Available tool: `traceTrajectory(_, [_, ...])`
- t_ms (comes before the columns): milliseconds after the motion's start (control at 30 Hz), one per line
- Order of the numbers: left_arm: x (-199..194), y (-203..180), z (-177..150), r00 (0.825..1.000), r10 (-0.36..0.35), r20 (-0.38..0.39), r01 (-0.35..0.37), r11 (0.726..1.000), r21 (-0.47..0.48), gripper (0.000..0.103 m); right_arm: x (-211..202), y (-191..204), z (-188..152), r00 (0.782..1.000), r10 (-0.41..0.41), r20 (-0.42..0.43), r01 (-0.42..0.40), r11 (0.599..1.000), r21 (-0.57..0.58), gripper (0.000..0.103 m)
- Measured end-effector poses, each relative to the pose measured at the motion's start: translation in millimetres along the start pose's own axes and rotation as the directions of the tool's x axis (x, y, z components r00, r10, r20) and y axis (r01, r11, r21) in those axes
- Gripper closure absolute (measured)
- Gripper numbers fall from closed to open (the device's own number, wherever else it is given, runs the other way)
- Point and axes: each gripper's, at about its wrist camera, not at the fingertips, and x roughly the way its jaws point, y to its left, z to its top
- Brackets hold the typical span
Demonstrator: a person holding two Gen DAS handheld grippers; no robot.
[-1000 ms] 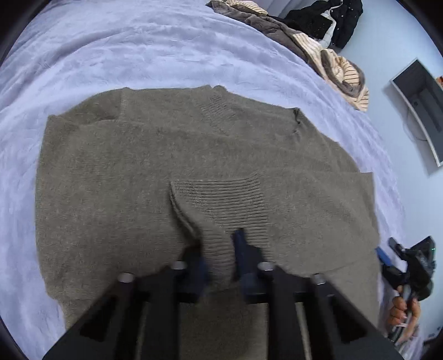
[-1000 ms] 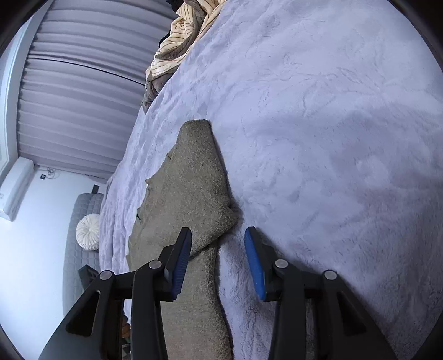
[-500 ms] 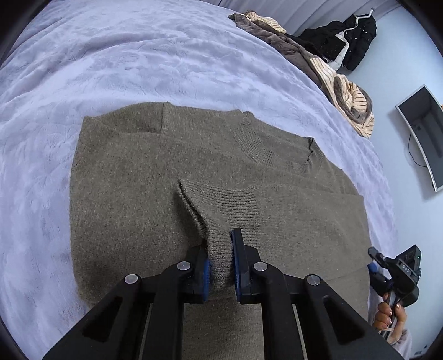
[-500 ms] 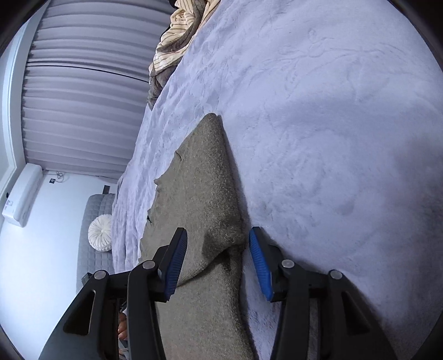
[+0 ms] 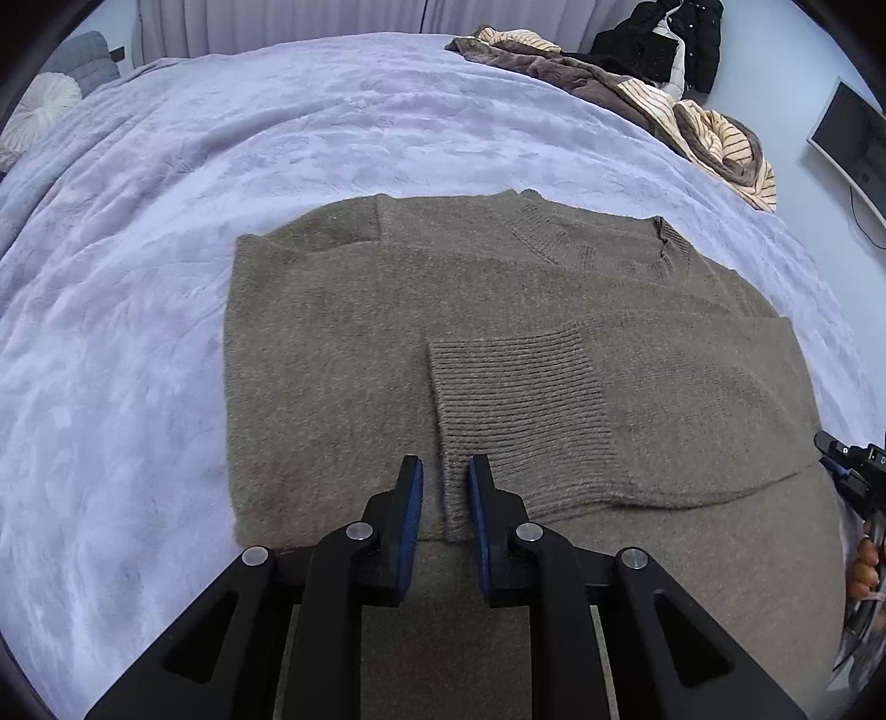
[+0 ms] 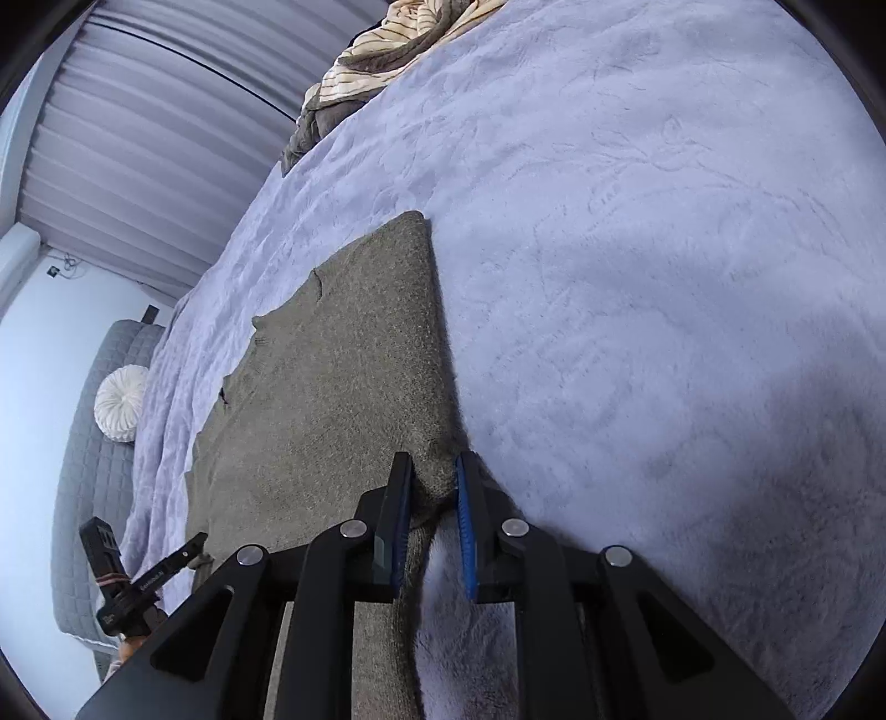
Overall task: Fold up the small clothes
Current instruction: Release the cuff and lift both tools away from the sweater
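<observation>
An olive-brown knit sweater lies flat on the lilac bed cover, its neck at the far side. One sleeve is folded across the body, its ribbed cuff lying flat in the middle. My left gripper hovers just over the cuff's near corner, jaws a little apart, holding nothing. In the right wrist view the sweater runs away from me, and my right gripper is shut on its folded right edge.
A heap of striped and brown clothes and a black jacket lie at the bed's far right. A grey couch with a round white cushion stands beyond the bed. A monitor hangs on the right wall.
My left gripper has laid the sleeve cuff flat on the sweater and opened off it. My right gripper has closed from open onto the sweater's right edge.
</observation>
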Motion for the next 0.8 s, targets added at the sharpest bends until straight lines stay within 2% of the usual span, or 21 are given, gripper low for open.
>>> traceTrajectory(100, [-8.0,9.4,-5.1,0.999,0.037,0.009,-0.037,0.999,-0.032,0.084,-7.9,1.6,-4.5,1.000,-0.025,0.014,0.025,1.000,0.006,0.086])
traceTrajectory(167, [-12.6,13.5,-7.8,0.998,0.062,0.009,-0.062,0.997,-0.047,0.084,-16.8,8.9,-8.4,0.996,-0.078,0.033,0.079,0.997,-0.007,0.086])
traceTrajectory(233, [-20.4,15.4,-8.8,0.998,0.061,0.025,-0.060,0.996,-0.066,0.085,-29.5,25.7,-13.0,0.987,-0.136,0.085,0.142,0.987,-0.071,0.084])
traceTrajectory(333, [-32.2,10.8,-3.8,0.997,0.033,0.073,-0.027,0.996,-0.082,0.085,-39.2,55.2,-17.1,0.982,-0.124,0.141,0.149,0.971,-0.187,0.081])
traceTrajectory(400, [-32.6,2.0,1.3,0.996,0.018,0.086,-0.012,0.998,-0.066,0.085,-32.4,74.3,-17.9,0.984,-0.121,0.130,0.151,0.955,-0.255,0.081])
traceTrajectory(467, [-23.7,-9.8,3.3,0.997,0.032,0.066,-0.030,0.999,-0.031,0.085,-17.8,86.6,-19.3,0.984,-0.140,0.107,0.166,0.940,-0.298,0.081])
traceTrajectory(567, [0.4,-20.2,-4.5,0.995,0.100,0.014,-0.100,0.995,0.025,0.084,10.1,81.4,-22.6,0.974,-0.222,0.053,0.228,0.926,-0.301,0.081])
traceTrajectory(600, [1.9,-19.7,-7.7,0.995,0.093,0.024,-0.094,0.995,0.018,0.084,17.5,73.6,-23.2,0.971,-0.237,0.031,0.236,0.930,-0.282,0.086])
traceTrajectory(700, [-0.7,-15.3,-11.0,0.997,0.066,0.036,-0.065,0.998,-0.010,0.084,15.2,61.2,-23.7,0.982,-0.185,0.029,0.187,0.951,-0.245,0.087])
traceTrajectory(800, [-1.2,-12.8,-9.6,0.998,0.052,0.029,-0.052,0.999,-0.016,0.084,13.7,61.0,-23.0,0.983,-0.183,0.016,0.181,0.949,-0.258,0.087])
